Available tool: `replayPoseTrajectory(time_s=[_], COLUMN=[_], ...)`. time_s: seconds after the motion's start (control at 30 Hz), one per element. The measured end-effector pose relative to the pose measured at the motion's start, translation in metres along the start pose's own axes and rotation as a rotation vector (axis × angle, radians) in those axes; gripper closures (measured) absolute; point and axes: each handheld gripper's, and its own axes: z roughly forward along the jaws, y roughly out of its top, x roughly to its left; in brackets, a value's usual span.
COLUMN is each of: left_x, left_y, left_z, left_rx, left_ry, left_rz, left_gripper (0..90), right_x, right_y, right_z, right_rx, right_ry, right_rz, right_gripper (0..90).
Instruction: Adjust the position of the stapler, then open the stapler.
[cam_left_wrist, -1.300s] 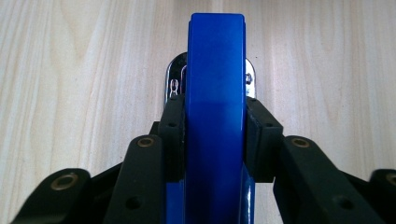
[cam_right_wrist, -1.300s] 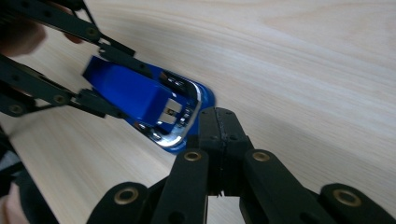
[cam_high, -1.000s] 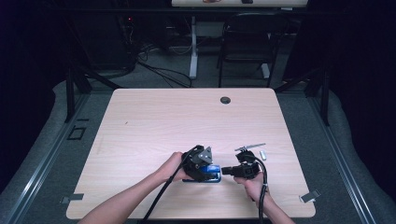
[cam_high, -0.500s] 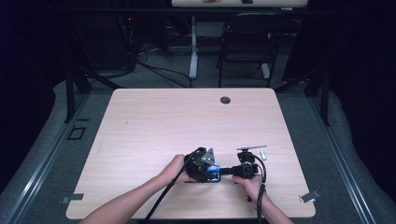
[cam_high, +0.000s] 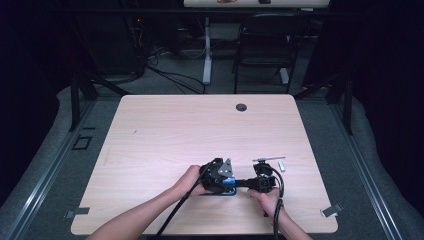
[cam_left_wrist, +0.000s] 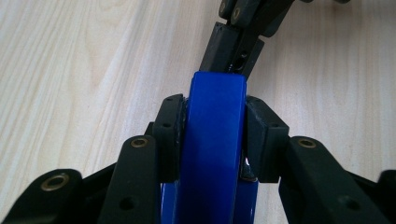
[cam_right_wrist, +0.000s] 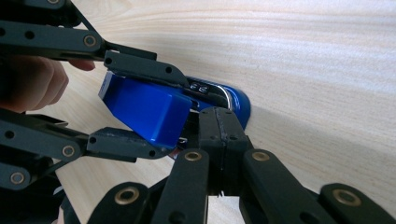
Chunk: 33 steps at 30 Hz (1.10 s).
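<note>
The blue block-shaped object (cam_left_wrist: 215, 140) sits low over the near edge of the counter (cam_high: 200, 130), right of centre in the high view, where it appears as a small blue patch (cam_high: 227, 190) under the two tools. What kind of item it is cannot be determined; it has a glossy blue body with a rounded far end and a metal-looking band across it, seen in the right gripper view (cam_right_wrist: 144, 105).

The left gripper (cam_left_wrist: 215, 135) is closed on this object: in its own view the two black pads press flat against the object's opposite sides, with no gap between pad and surface. In the right gripper view the same gripper (cam_right_wrist: 140, 107) comes in from the left, one jaw above and one below the blue body, with a hand (cam_right_wrist: 32, 84) behind it.

The right gripper (cam_right_wrist: 219, 126) has its jaws drawn together, touching or nearly so, at the object's end. Whether they pinch a part of the object or merely meet against it cannot be told. In the left gripper view it (cam_left_wrist: 236, 44) descends from the top and meets the far end of the blue body.

In the high view the left gripper (cam_high: 220, 176) and right gripper (cam_high: 262, 179) face each other, tip to tip. A small white item (cam_high: 281, 165) and a thin grey bar (cam_high: 268, 159) lie on the counter just beyond the right gripper. A dark round grommet (cam_high: 241, 107) marks the far edge. A black chair (cam_high: 262, 45) stands beyond the counter.
</note>
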Motion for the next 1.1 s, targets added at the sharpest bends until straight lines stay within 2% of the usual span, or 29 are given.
replayPoseTrajectory(time_s=[0.3, 0.47, 0.57, 0.63, 0.73, 1.1], left_x=[-0.001, 0.000, -0.002, -0.002, -0.003, 0.000], left_y=[0.003, 0.004, 0.003, 0.000, -0.005, -0.018], left_z=[0.002, 0.002, 0.002, 0.001, 0.001, 0.001], left_rx=[0.002, -0.003, -0.013, -0.032, -0.067, -0.179], left_ry=[0.006, -0.006, 0.008, -0.003, 0.017, 0.004], left_rz=[-0.005, 0.012, 0.043, 0.050, 0.075, 0.098], left_gripper=[59.5, 62.1, 63.3, 64.5, 65.2, 65.7], right_x=[0.000, 0.000, 0.001, 0.000, 0.000, -0.004], right_y=[0.000, -0.001, -0.001, -0.002, -0.002, -0.003], right_z=[0.000, 0.000, 0.000, 0.000, 0.001, 0.002], right_rx=[-0.007, -0.010, -0.009, -0.013, -0.014, -0.035], right_ry=[0.002, 0.000, -0.006, -0.001, 0.004, 0.034], right_rz=[0.002, 0.013, 0.009, 0.012, 0.019, 0.061], right_gripper=[90.0, 90.0, 90.0, 90.0, 90.0, 90.0])
